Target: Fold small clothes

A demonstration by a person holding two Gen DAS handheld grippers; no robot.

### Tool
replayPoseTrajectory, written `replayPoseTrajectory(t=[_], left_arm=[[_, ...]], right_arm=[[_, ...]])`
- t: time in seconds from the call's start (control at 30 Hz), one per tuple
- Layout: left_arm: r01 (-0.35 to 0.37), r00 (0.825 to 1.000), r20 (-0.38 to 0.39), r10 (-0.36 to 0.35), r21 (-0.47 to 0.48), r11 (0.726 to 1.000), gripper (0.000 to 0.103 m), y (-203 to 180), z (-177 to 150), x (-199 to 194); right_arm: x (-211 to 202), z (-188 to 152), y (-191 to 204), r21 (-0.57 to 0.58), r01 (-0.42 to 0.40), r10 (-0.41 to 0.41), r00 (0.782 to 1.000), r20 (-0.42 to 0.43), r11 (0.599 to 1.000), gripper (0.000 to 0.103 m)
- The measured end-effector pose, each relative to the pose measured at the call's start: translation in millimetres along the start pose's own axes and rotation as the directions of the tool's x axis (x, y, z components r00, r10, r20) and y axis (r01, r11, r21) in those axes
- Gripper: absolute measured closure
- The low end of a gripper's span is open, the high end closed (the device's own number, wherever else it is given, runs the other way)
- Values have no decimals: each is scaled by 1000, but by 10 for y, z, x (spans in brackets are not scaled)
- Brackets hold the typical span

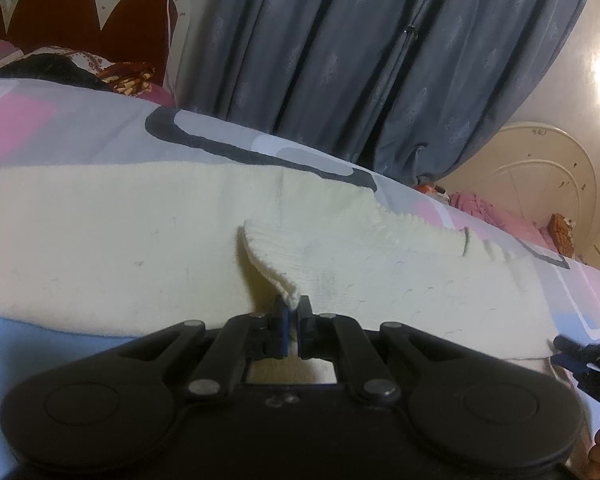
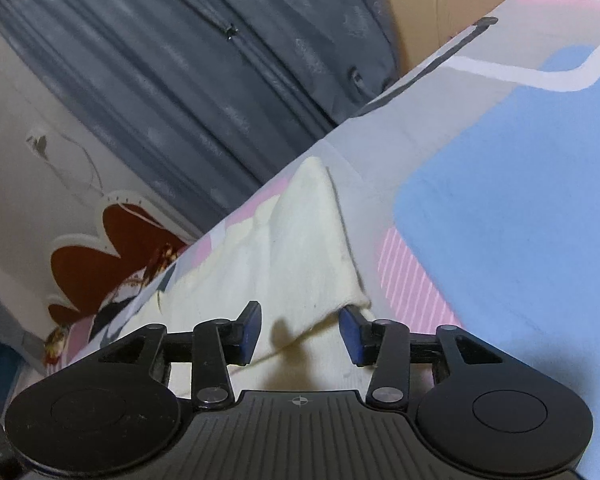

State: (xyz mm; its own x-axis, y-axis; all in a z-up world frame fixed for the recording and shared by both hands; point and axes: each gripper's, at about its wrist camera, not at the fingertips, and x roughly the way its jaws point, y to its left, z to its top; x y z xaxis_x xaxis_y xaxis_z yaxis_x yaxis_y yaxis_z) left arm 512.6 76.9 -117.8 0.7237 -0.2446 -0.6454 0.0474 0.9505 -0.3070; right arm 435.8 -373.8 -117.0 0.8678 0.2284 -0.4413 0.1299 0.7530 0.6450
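The left gripper (image 1: 293, 311) is clamped on a raised cuff of the cream knit garment (image 1: 140, 240), which lies ahead on the bedspread (image 1: 80, 128); the right gripper (image 2: 300, 330) gapes around a corner. Soft, light knit: best pinched at edges

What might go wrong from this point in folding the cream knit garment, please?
The left claw pinches only a thin raised edge of the cream knit garment, so the knit may slip out or stretch when lifted. The right claw is open around a raised corner; closing now may catch only one layer. With one side held, the garment could drag across the bedsheet and fold crooked.
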Motion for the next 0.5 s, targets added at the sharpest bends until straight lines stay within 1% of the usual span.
replayPoseTrajectory(t=[0.03, 0.1, 0.13, 0.17, 0.2, 0.23, 0.27, 0.3, 0.33, 0.37, 0.4, 0.43, 0.47, 0.5], left_arm=[[1, 1000, 0, -1, 0, 1000, 99, -9, 0, -1], [-3, 1000, 5, 3, 9, 1000, 99, -19, 4, -11], [-18, 1000, 3, 18, 20, 1000, 99, -27, 5, -7], [-29, 1000, 0, 29, 27, 999, 97, -33, 1, 1], [-44, 999, 0, 44, 30, 999, 90, -32, -3, 3], [-80, 997, 10, 79, 29, 996, 84, -18, -7, -15], [-123, 992, 27, 123, 24, 992, 72, 5, -11, -57], [-156, 987, 43, 155, 16, 988, 68, 34, -13, -110], [-192, 979, 72, 190, 16, 981, 70, 52, -12, -196], [-218, 972, 104, 213, 38, 975, 71, 28, -2, -265], [-218, 969, 135, 207, 78, 973, 70, -39, 10, -319], [-197, 973, 150, 177, 127, 972, 68, -148, 24, -331], [-174, 978, 147, 149, 175, 969, 63, -272, 41, -301], [-157, 983, 132, 130, 218, 963, 49, -396, 51, -239]], right_arm=[[26, 12, -2, -11, 14, -14, 1000, -8, 1000, 93], [51, 22, -53, -8, 28, -28, 999, -16, 1000, 101], [37, 25, -67, -7, 28, -28, 1000, -11, 1000, 101], [19, 27, -69, -15, 31, -31, 1000, -6, 999, 101], [7, 18, -69, -25, 33, -33, 999, -5, 999, 101], [7, 16, -75, -26, 35, -36, 999, -12, 999, 101], [-4, 7, -82, -21, 38, -39, 999, -21, 999, 101], [-39, 11, -64, -27, 40, -41, 999, -24, 999, 101], [-86, 13, -16, -48, 45, -46, 999, -20, 998, 100], [-164, 17, 37, -84, 44, -45, 999, -1, 995, 100], [-233, 0, 100, -127, 39, -36, 999, 24, 991, 100], [-264, -1, 165, -174, 32, -25, 999, 43, 984, 100], [-238, 0, 245, -221, 32, -22, 999, 48, 975, 100], [-160, -4, 328, -260, 33, -23, 999, 42, 965, 100]])
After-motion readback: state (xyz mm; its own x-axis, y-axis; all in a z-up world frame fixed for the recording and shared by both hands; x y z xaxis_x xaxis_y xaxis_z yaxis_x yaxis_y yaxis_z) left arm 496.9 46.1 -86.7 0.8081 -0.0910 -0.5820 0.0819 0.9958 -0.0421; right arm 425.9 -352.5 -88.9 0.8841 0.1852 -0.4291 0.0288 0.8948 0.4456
